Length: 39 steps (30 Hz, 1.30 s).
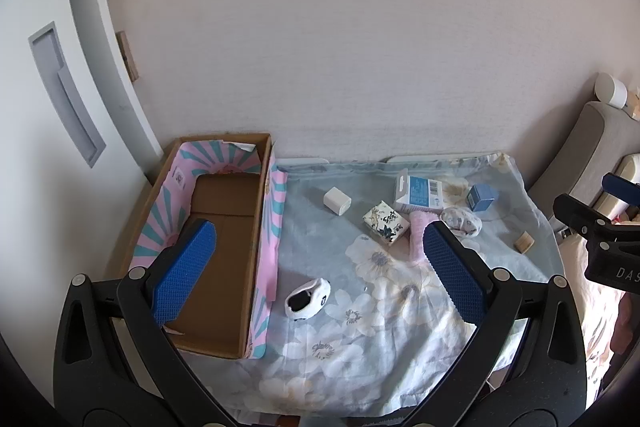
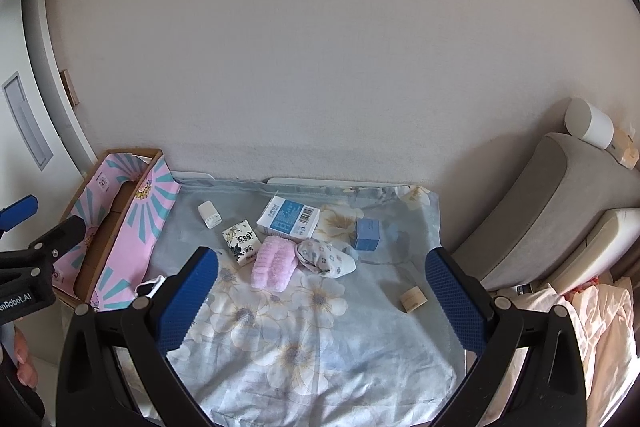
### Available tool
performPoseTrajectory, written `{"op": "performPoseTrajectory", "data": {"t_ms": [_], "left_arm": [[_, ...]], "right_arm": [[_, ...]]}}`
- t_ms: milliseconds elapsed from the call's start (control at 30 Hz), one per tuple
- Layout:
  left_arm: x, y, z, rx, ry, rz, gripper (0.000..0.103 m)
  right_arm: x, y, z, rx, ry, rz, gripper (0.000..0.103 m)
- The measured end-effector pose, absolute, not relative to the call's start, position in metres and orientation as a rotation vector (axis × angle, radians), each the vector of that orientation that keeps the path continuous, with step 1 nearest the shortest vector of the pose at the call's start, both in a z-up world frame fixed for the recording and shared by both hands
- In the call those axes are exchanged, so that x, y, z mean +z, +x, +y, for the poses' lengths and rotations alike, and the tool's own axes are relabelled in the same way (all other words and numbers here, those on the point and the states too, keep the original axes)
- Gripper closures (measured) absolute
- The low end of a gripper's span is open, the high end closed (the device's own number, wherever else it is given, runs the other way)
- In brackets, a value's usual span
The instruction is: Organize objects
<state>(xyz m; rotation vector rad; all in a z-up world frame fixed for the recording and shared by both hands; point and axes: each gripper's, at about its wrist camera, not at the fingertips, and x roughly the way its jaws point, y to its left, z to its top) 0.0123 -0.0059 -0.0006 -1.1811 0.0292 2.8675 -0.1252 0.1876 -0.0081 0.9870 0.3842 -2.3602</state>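
A pink-lined cardboard box (image 1: pixel 224 227) stands open at the left of a floral cloth (image 1: pixel 360 307); it also shows in the right wrist view (image 2: pixel 120 227). On the cloth lie a white sock (image 1: pixel 308 299), a white cube (image 1: pixel 337 201), a floral tissue pack (image 1: pixel 386 223), a pink fluffy sock (image 2: pixel 274 263), a patterned sock (image 2: pixel 326 257), a blue-white box (image 2: pixel 288 219), a small blue box (image 2: pixel 367 233) and a small wooden block (image 2: pixel 413 299). My left gripper (image 1: pixel 316 259) is open above the box edge and white sock. My right gripper (image 2: pixel 320 291) is open above the cloth.
A grey cushion (image 2: pixel 544 211) and white pillow (image 2: pixel 600 243) lie at the right, with a white cylinder (image 2: pixel 590 123) behind. Pink bedding (image 2: pixel 580 327) is bunched at the lower right. A wall runs behind the cloth.
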Motion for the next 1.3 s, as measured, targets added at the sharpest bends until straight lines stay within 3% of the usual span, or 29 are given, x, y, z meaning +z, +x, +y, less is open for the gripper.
{"op": "performPoseTrajectory", "data": {"t_ms": [1300], "left_arm": [[0.0044, 0.0157, -0.0035, 2.872, -1.150, 0.020, 0.000]], "right_arm": [[-0.0081, -0.1242, 0.1891, -2.355, 0.968, 0.349, 0.000]]}}
